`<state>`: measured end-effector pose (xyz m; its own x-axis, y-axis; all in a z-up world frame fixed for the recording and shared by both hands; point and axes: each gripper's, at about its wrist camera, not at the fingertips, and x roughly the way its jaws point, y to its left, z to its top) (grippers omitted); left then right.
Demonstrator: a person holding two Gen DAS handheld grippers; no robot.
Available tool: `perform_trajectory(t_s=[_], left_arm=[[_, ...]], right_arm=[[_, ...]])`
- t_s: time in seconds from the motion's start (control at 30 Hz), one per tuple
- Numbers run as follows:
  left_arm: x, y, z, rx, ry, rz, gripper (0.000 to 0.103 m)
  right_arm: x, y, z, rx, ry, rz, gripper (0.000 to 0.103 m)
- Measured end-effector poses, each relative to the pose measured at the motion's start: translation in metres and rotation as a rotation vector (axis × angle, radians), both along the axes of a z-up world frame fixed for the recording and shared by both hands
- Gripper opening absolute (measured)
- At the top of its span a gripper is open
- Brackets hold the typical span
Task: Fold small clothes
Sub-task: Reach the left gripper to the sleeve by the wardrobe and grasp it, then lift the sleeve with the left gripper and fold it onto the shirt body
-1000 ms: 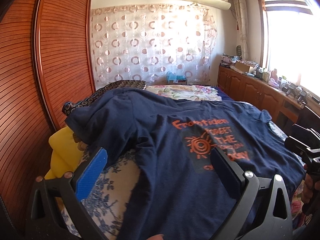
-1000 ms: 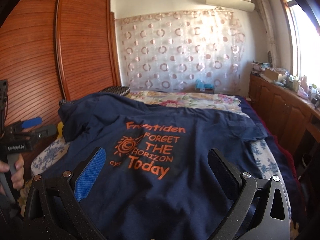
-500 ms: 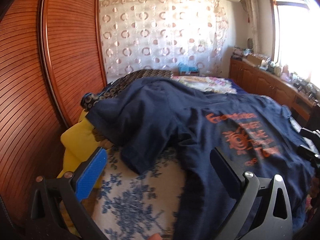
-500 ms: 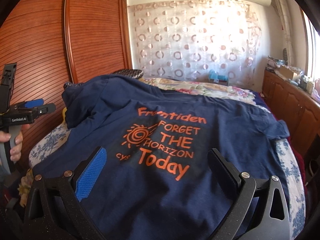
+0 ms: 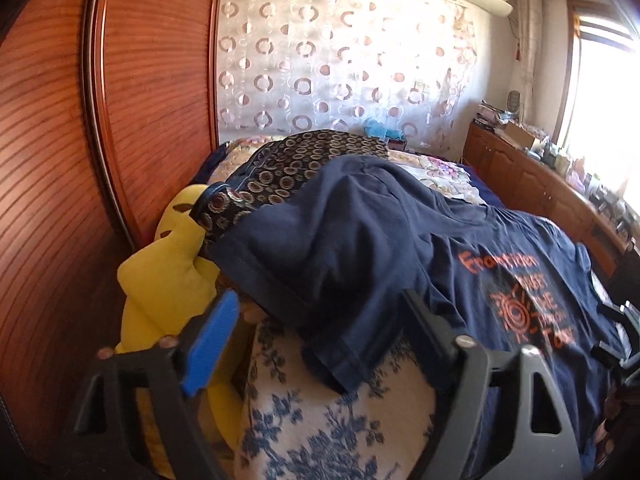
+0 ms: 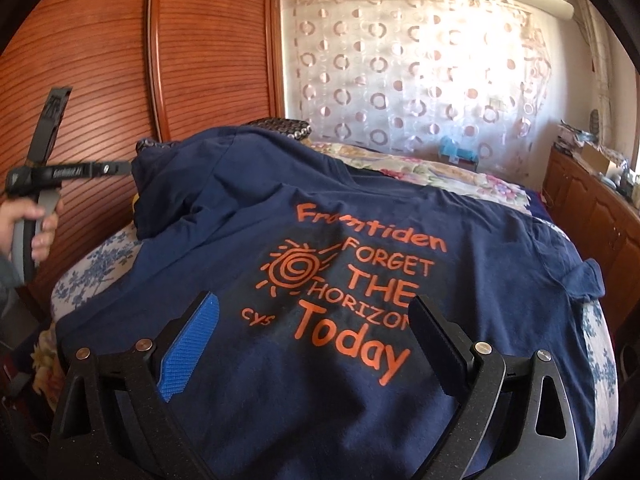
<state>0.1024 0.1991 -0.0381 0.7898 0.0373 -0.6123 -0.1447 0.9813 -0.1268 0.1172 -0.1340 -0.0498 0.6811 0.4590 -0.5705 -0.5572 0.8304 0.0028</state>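
Observation:
A navy T-shirt (image 6: 360,240) with orange print "FORGET THE HORIZON Today" lies spread on the bed, print up. Its left sleeve (image 5: 320,280) hangs over the floral bedcover near the bed's left edge. My left gripper (image 5: 320,320) is open and empty, just short of that sleeve; it also shows in the right wrist view (image 6: 116,168) at the far left, held by a hand. My right gripper (image 6: 316,328) is open and empty, low over the shirt's lower part below the print. The shirt's right sleeve (image 6: 584,280) lies near the bed's right edge.
A yellow plush toy (image 5: 168,272) and a dark patterned cloth (image 5: 304,164) lie at the bed's left side by the wooden wardrobe (image 5: 152,80). The blue floral bedcover (image 5: 328,420) shows under the shirt. Wooden cabinets (image 5: 540,184) run along the right under the window.
My left gripper has swung left, off the shirt's body toward the left sleeve and plush toy. My right gripper has moved closer over the shirt, the print now larger.

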Motion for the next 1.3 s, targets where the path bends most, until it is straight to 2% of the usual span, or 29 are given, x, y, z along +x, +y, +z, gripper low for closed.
perform_trajectory(t_s=[0.17,0.33,0.63,0.67,0.73,0.77,0.83,0.87,0.93,1.0,1.1,1.3], left_arm=[[0.018,0.014,-0.023,-0.074,0.072,0.002,0.079],[0.028,0.02,-0.043,-0.144,0.104,0.012,0.079],[0.039,0.023,-0.056,-0.179,0.13,-0.036,0.079],[0.039,0.025,-0.057,-0.181,0.128,-0.045,0.076],[0.035,0.023,-0.058,-0.178,0.131,-0.08,0.053],[0.036,0.022,-0.057,-0.161,0.133,-0.077,0.051],[0.035,0.018,-0.056,-0.141,0.133,-0.079,0.037],[0.034,0.017,-0.056,-0.131,0.132,-0.081,0.035],[0.033,0.015,-0.054,-0.119,0.127,-0.09,0.015],[0.035,0.014,-0.05,-0.102,0.118,-0.083,0.007],[0.03,0.009,-0.04,-0.081,0.085,-0.084,0.003],[0.008,-0.013,0.0,-0.019,-0.02,-0.107,0.001]], right_arm=[[0.005,0.005,-0.007,-0.009,0.021,0.005,0.097],[0.007,0.009,-0.017,-0.029,0.048,0.01,0.097],[0.009,0.008,-0.019,-0.02,0.067,0.009,0.097],[0.01,0.008,-0.02,-0.019,0.068,0.007,0.097],[0.009,0.008,-0.02,-0.018,0.071,0.004,0.097],[0.01,0.008,-0.02,-0.017,0.071,0.004,0.097],[0.009,0.008,-0.02,-0.018,0.068,0.005,0.097],[0.009,0.008,-0.02,-0.018,0.068,0.005,0.097],[0.009,0.008,-0.02,-0.017,0.069,0.004,0.097],[0.009,0.008,-0.019,-0.018,0.069,0.002,0.097],[0.009,0.008,-0.019,-0.017,0.069,0.001,0.097],[0.01,0.008,-0.02,-0.015,0.069,-0.004,0.097]])
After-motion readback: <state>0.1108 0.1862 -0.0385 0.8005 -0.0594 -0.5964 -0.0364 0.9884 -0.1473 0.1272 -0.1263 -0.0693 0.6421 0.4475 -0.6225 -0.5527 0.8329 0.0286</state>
